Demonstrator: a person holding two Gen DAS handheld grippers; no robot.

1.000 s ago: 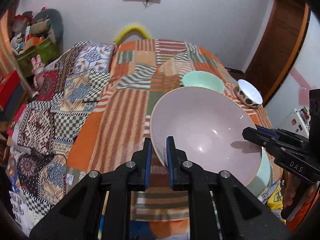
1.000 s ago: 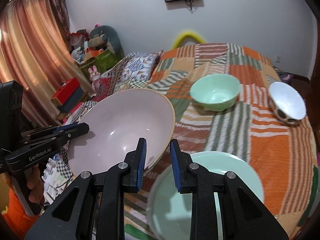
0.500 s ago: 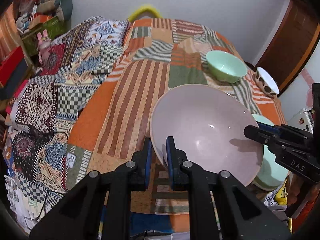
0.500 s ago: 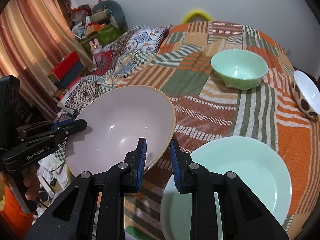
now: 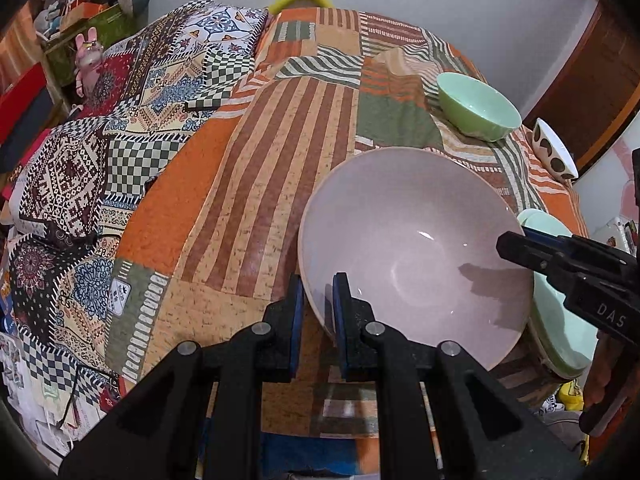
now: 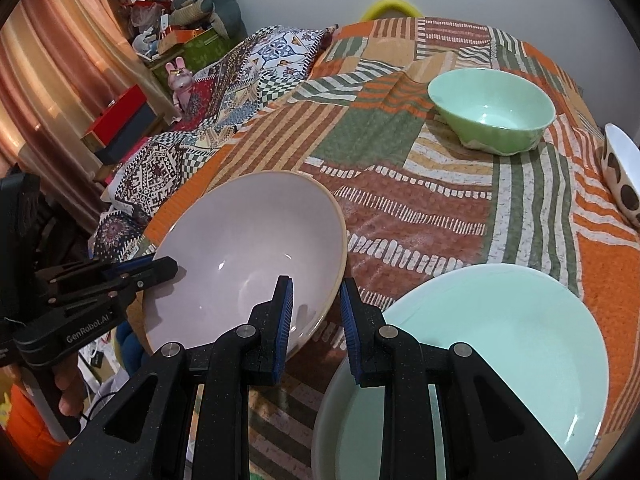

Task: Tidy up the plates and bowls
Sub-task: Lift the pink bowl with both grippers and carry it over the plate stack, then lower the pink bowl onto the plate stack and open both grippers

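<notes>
Pink bowl (image 5: 416,256) is held tilted above the patchwork bedspread (image 5: 248,184), gripped at its rim from two opposite sides. In the left wrist view, the left gripper (image 5: 319,300) is clamped on the rim at about 7 o'clock of the bowl, one pad inside and one outside. The right gripper (image 5: 520,246) comes in from 3 o'clock and is closed on the opposite rim. In the right wrist view, the right gripper (image 6: 316,312) has one pad inside the bowl (image 6: 248,256) and one outside it, at about 5 o'clock of the bowl, while the left gripper (image 6: 160,270) bites the rim at 8 o'clock. A hand (image 6: 70,390) holds the handle of the left gripper.

Just beside the bowl, at 4 o'clock in the right wrist view, a mint plate (image 6: 504,344) lies on the bedspread; the right gripper's outer finger hangs over its near edge. A green bowl (image 6: 492,108) sits upright further off at 1 o'clock, well apart. A spotted bowl (image 6: 622,176), tipped on its side, lies at the 3 o'clock edge of the view.
</notes>
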